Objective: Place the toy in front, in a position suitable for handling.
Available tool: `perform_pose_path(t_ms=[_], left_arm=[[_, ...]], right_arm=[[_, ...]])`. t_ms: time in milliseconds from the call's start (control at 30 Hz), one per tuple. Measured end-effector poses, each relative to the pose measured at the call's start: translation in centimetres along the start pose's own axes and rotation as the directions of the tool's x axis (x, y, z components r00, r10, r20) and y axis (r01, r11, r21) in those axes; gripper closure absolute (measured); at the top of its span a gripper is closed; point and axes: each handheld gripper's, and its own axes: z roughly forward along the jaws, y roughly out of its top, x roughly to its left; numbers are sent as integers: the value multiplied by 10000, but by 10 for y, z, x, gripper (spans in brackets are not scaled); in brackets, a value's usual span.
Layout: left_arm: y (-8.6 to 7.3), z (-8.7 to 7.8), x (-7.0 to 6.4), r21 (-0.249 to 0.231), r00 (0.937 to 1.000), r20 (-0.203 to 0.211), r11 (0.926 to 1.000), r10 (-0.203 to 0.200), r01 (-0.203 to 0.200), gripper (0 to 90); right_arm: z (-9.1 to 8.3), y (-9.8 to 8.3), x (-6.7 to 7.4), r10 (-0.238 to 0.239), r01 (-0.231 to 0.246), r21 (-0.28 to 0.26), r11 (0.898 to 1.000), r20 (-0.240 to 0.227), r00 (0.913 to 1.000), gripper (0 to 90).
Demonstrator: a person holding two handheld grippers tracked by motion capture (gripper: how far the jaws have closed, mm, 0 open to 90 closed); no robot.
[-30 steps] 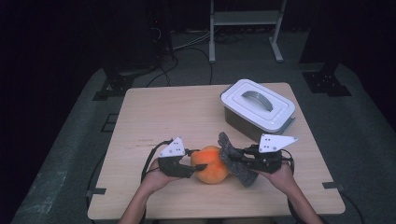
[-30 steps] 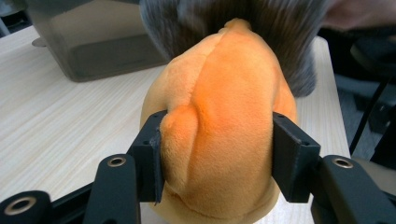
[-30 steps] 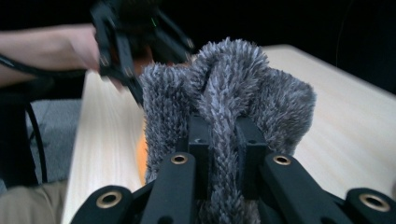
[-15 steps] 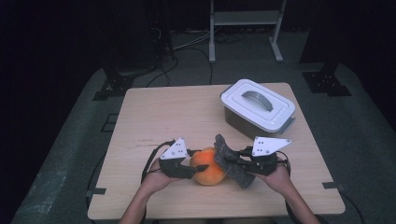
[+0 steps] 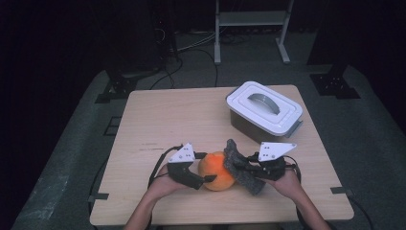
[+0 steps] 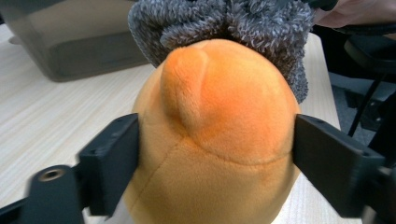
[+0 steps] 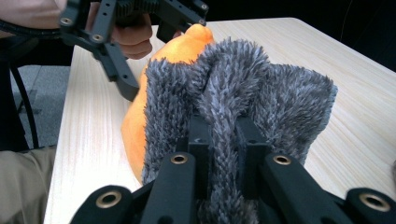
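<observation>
Both hands low at the near edge of the bench (image 5: 158, 115), working one object between them.

Orange plush ball (image 5: 216, 171) sits on the bench at the 6 o'clock edge, between my two claws. My left claw (image 5: 207, 178) comes at it from 9 o'clock. Its jaws have just been opening: in the left gripper view they flank the ball's widest part, one on each side, at or barely off the fur. I read that as released, not squeezing.

My right claw (image 7: 218, 135) is clamped shut on a fold of the grey fuzzy cloth (image 5: 242, 167), which lies against the ball's 3 o'clock flank. Cloth's long axis runs roughly 11 to 5 o'clock.

White lidded box (image 5: 264, 112) stands well apart, at 1 o'clock from the ball.

Key relation: the cloth touches the ball's right side only; covering it means dragging toward 9 o'clock, over the top. The right hand is the nearer one.
</observation>
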Motion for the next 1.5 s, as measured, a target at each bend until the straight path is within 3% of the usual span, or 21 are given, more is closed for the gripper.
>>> perform_pose_path(t_ms=[100,200,300,367,467,600,633,767,933,1033,1167,1267,1333,1500], left_arm=[[0,-3,-1,-101,9998,-151,9998,163,-164,432],[2,-7,0,-261,9995,-296,9995,144,-152,477],[2,-10,1,-240,9992,-371,9995,174,-183,479],[1,-10,1,-246,9996,-255,9996,117,-123,480],[2,-7,-1,-173,9994,-200,9994,285,-288,480],[1,-8,0,-100,9989,-368,9995,300,-304,477],[0,-9,1,-194,9989,-463,9998,69,-78,475],[-1,-9,4,-309,9979,-610,9993,-219,201,468],[-2,-7,5,-514,9939,-854,9965,-702,660,452],[-2,-7,7,-528,9895,-1068,9943,-979,926,441],[-3,-7,9,-630,9846,-1143,9900,-1325,1259,441],[-3,-7,10,-657,9843,-1117,9894,-1364,1296,438],[-4,-7,10,-665,9849,-1079,9894,-1354,1287,436],[-3,-6,7,-600,9906,-871,9931,-1056,1006,432]], right_arm=[[-1,-1,-1,124,-125,-115,9999,-91,9999,789],[-3,-3,-5,269,-271,-191,9994,-106,9996,789],[-1,-7,-7,273,-274,188,9994,59,9996,789],[-2,-6,-7,366,-366,67,9993,13,9993,789],[-5,4,-3,381,-395,-644,9971,-233,9990,789],[2,2,-1,239,-252,-380,9990,-344,9991,788],[3,0,-2,328,-339,-339,9988,-321,9989,788],[0,-6,-8,434,-434,19,9991,53,9990,788],[1,6,2,127,-129,-511,9986,-44,9999,788],[9,5,6,-146,146,-192,9997,-14,9999,785],[9,-2,0,-17,15,114,9999,128,9999,786],[7,-5,-2,65,-69,230,9997,177,9998,786],[5,-1,-1,56,-56,6,10000,172,9998,786],[6,4,2,-77,78,-122,9999,70,9999,786]])
